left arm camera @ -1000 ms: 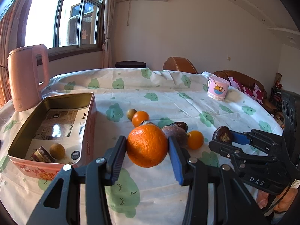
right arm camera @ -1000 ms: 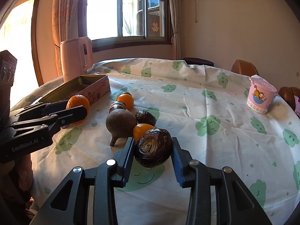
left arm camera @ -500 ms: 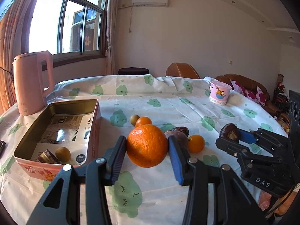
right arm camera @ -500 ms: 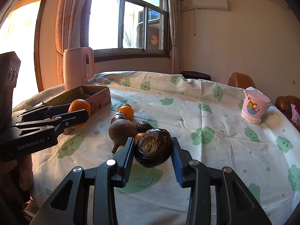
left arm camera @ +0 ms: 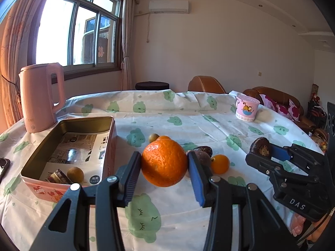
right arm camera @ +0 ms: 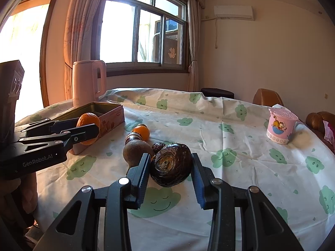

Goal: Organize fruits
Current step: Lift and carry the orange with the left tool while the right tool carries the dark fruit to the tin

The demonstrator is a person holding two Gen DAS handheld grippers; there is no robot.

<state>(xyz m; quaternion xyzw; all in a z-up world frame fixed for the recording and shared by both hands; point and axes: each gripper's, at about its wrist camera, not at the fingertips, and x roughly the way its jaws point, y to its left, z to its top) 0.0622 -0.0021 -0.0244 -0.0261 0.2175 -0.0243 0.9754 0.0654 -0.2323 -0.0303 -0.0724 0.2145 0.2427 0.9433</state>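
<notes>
My left gripper point(left arm camera: 164, 171) is shut on a large orange point(left arm camera: 164, 162) and holds it above the tablecloth, right of the open pink tin point(left arm camera: 92, 123). The tin holds a small brown fruit point(left arm camera: 75, 174) and a dark piece. My right gripper point(right arm camera: 170, 171) is shut on a dark wrinkled fruit point(right arm camera: 171, 164), lifted above the cloth. It also shows in the left wrist view point(left arm camera: 260, 146). A small orange point(left arm camera: 219, 164), a brown gourd-shaped fruit point(right arm camera: 136, 151), another orange point(right arm camera: 142, 132) and dark fruits lie on the table between the grippers.
A pink kettle point(left arm camera: 40, 96) stands behind the tin at the far left. A pink cartoon cup point(left arm camera: 247, 110) stands at the back right. A dark phone point(left arm camera: 3, 167) lies at the left table edge. Brown chairs stand beyond the table.
Both grippers have risen with their fruits, so the table sits lower in both views. The left gripper has drawn slightly back from the tin.
</notes>
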